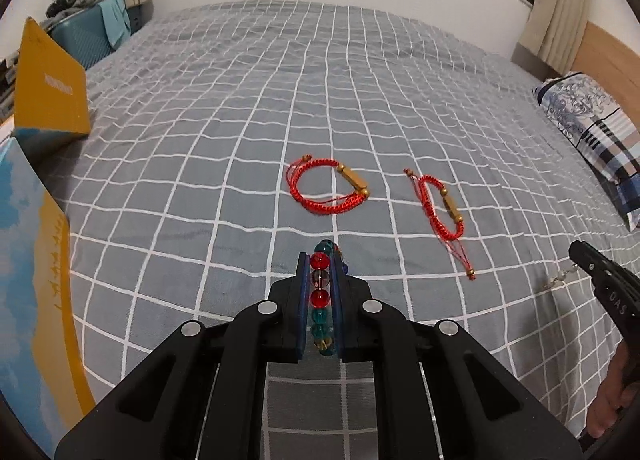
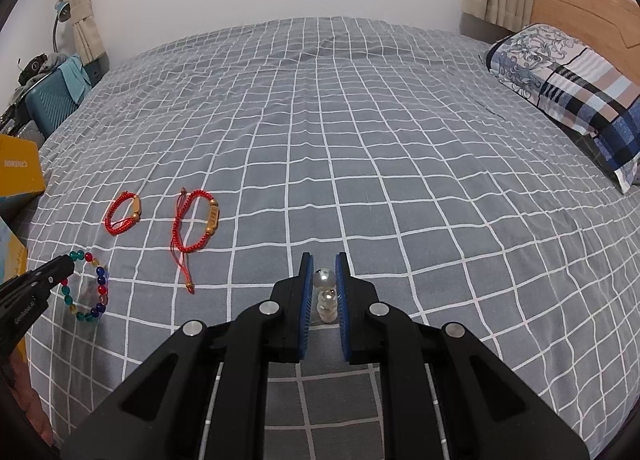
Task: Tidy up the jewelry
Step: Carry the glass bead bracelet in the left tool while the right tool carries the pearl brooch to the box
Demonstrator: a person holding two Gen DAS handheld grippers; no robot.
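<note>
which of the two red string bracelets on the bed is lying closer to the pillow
The narrower-looking red bracelet, with its loose cord tail trailing toward the camera. The other, rounder red bracelet lies farther from the pillow, toward the yellow box.

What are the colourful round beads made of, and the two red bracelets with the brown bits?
The colourful bead bracelet looks like glass or clear plastic: the beads are shiny and see-through, red, teal and blue. The two red bracelets look like braided cord, matte and stringy with loose tails. Their tan tubes and small beads look like wood, dull and unshiny, though that is a guess.
</note>
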